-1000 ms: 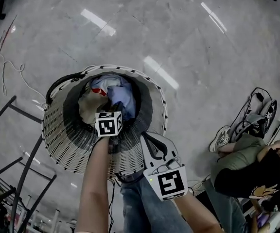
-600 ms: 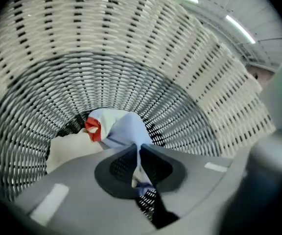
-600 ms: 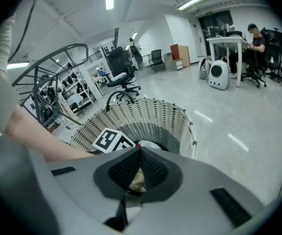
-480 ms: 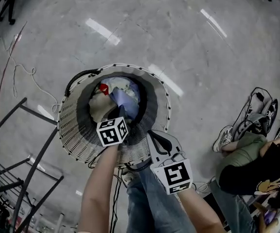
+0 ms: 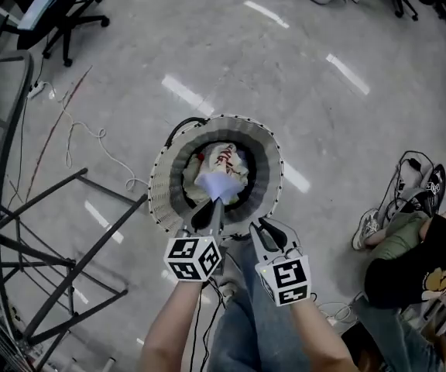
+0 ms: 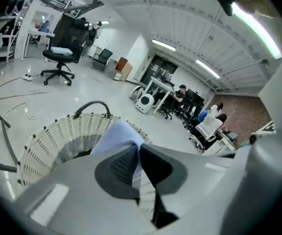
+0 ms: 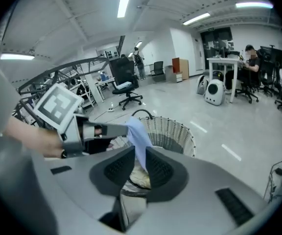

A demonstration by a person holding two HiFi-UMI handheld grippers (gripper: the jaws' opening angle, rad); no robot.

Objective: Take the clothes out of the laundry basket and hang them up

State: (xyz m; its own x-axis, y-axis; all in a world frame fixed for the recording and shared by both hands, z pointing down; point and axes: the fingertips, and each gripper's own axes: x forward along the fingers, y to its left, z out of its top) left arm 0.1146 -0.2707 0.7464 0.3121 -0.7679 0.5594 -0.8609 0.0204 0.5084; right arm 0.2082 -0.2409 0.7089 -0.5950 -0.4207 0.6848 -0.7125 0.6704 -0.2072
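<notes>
A round white wicker laundry basket (image 5: 161, 184) stands on the grey floor, with a white garment with red print (image 5: 227, 157) and other clothes inside. Above its near rim my left gripper (image 5: 210, 208) is shut on a light blue garment (image 5: 217, 184), which hangs down over the basket. In the left gripper view the blue cloth (image 6: 119, 133) is pinched between the pads (image 6: 124, 163). My right gripper (image 5: 260, 229) hovers just right of it. Its jaws have just been opening; the blue garment (image 7: 138, 136) shows through their gap (image 7: 140, 168), and the pads do not press on it.
A dark metal clothes rack (image 5: 22, 231) stands to the left. A black office chair (image 5: 60, 14) is at the far left, with cables (image 5: 76, 138) trailing across the floor. A seated person (image 5: 416, 270) with bags and shoes is at the right.
Both grippers have risen away from the basket. My left gripper was reaching into the clothes; now it is above the rim with the blue garment pulled up in it.
</notes>
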